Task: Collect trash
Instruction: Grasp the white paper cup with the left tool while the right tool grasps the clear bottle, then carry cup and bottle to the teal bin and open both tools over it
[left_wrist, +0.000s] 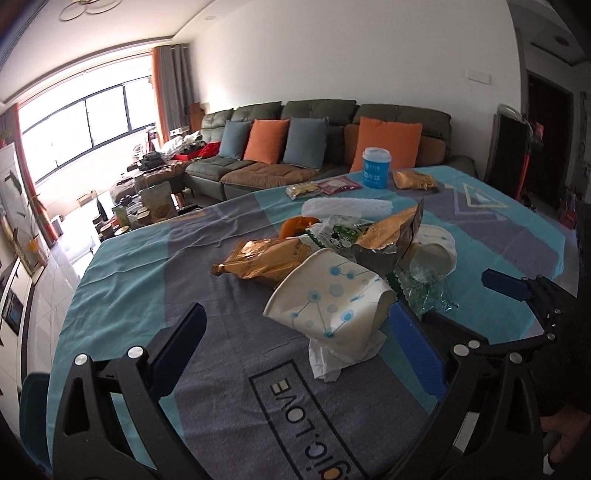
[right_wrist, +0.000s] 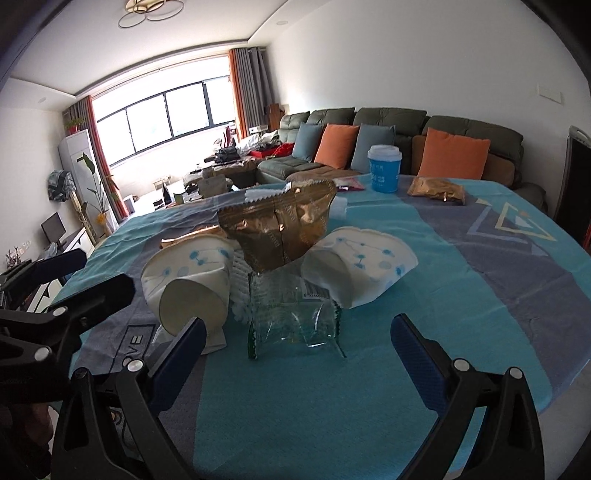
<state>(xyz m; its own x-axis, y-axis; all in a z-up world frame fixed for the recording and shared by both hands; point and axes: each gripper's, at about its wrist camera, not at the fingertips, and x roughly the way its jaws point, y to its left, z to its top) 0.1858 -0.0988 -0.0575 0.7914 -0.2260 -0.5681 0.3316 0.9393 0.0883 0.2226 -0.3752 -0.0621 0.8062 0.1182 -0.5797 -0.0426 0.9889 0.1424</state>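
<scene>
A heap of trash lies mid-table: a crushed white paper cup with blue dots (left_wrist: 332, 299) (right_wrist: 192, 284), a second crushed cup (right_wrist: 364, 264), gold snack wrappers (left_wrist: 273, 258) (right_wrist: 280, 225), a clear green-edged plastic wrapper (right_wrist: 291, 314) and a crumpled tissue (left_wrist: 328, 360). My left gripper (left_wrist: 301, 334) is open, low over the table, with the first cup between its fingers. My right gripper (right_wrist: 299, 343) is open, just in front of the clear wrapper. The right gripper also shows at the right edge of the left wrist view (left_wrist: 517, 291).
The table has a blue and grey cloth (right_wrist: 369, 398). At its far side stand a blue cup with a white lid (right_wrist: 384, 168), another gold wrapper (right_wrist: 437, 190) and small packets (left_wrist: 321, 186). A sofa with cushions (left_wrist: 332, 140) lies beyond.
</scene>
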